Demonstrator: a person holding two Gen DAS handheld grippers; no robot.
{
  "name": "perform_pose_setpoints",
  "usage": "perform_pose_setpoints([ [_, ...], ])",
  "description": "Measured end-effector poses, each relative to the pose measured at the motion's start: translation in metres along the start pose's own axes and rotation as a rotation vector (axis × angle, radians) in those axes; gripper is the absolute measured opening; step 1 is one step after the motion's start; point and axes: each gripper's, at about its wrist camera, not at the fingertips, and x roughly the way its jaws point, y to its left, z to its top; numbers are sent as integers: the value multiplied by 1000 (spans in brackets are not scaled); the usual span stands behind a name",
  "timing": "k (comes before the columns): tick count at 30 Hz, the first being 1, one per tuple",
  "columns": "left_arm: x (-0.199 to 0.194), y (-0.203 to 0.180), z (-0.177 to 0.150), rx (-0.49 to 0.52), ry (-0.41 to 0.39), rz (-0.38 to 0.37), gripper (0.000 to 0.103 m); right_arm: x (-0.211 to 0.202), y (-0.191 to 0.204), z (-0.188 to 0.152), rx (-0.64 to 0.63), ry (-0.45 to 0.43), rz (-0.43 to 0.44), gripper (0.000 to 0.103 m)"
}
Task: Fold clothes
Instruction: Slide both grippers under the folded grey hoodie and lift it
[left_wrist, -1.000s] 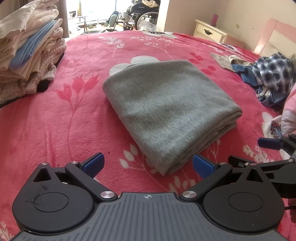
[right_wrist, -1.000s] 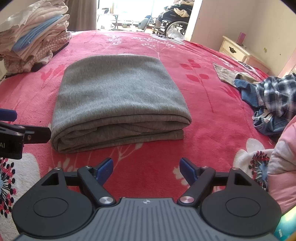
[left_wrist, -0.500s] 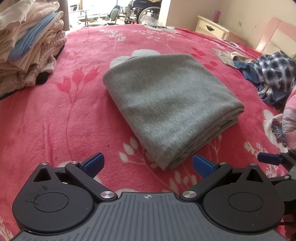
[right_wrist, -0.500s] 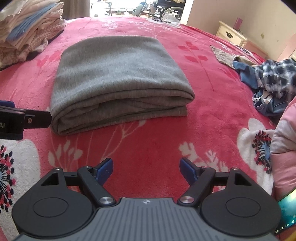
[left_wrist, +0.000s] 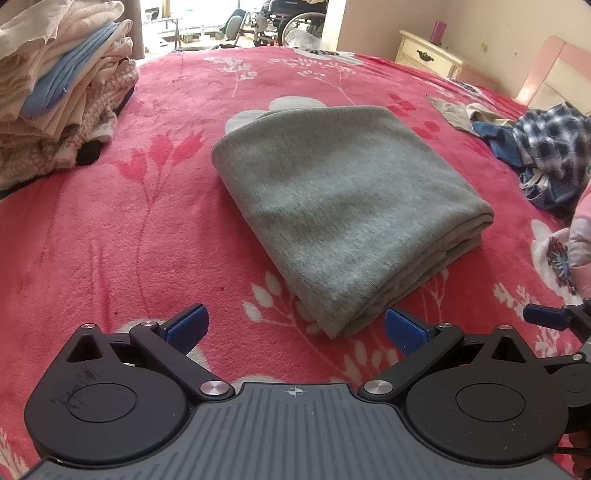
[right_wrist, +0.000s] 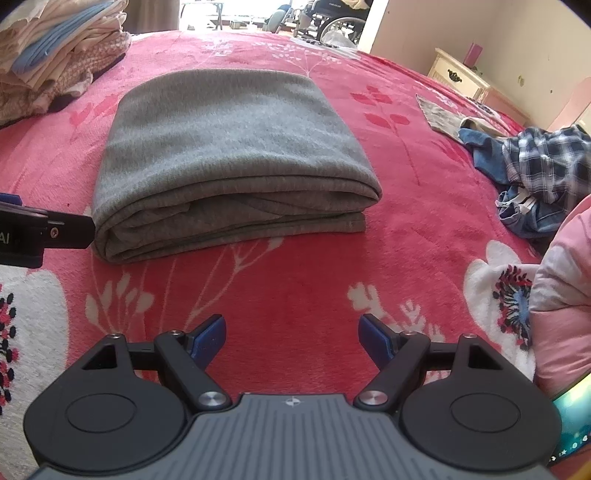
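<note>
Right wrist view: both claws, left gripper (left_wrist: 293, 326) and right gripper (right_wrist: 291, 338), spread empty near folded grey garment (right_wrist: 229, 155); best slid under near corners, lifted level toward far-left stack of folded clothes (right_wrist: 55, 51).

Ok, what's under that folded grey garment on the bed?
The grey garment lies directly on the red floral blanket, partly over a white flower print. The blanket beneath its middle is hidden. Its own folded layers show at the near edge.

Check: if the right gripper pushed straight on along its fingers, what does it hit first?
Probably bare red floral blanket, just short of the folded grey knit garment. The right gripper is open and empty; depth is uncertain.
</note>
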Motion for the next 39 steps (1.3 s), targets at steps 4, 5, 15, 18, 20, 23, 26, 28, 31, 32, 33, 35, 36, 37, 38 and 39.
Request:
perform_pose_setpoints([
  [4,6,2,-2,-2,15,9,103,4,-3,1,12,-13,3,81],
  [5,8,3,-2,-4,15,10,103,5,-6,3,26,-24,12,81],
  [15,32,41,15,-156,-10,-167,103,13,-106,50,331,-318,324,81],
  [18,44,59,21,-237,-29,-243,103,42,-128,73,349,-307,536,81],
  [20,56,71,27,-302,-24,-313,102,69,-139,91,353,-271,661,81],
  [23,74,83,34,-362,-8,-394,101,117,-153,119,398,-192,781,81],
  [26,91,88,39,-379,-1,-433,100,162,-166,141,466,-130,844,80],
  [28,98,87,45,-359,-13,-455,101,191,-171,153,504,-64,872,80],
  [31,107,84,52,-330,-19,-480,101,220,-174,158,566,-16,934,79],
  [32,110,83,54,-322,-21,-486,102,220,-175,156,559,-15,964,80],
  [33,112,82,55,-315,-23,-491,103,219,-175,154,550,-13,994,80],
  [35,111,82,52,-292,-31,-496,102,213,-170,147,443,37,1078,80],
  [36,109,81,50,-274,-31,-502,102,209,-166,142,389,64,1120,80],
  [37,107,80,47,-260,-27,-511,102,210,-166,143,394,69,1132,80],
  [38,105,79,45,-248,-20,-523,102,211,-167,145,399,74,1143,81],
  [39,105,78,43,-241,-11,-542,102,212,-167,146,404,79,1154,81],
])
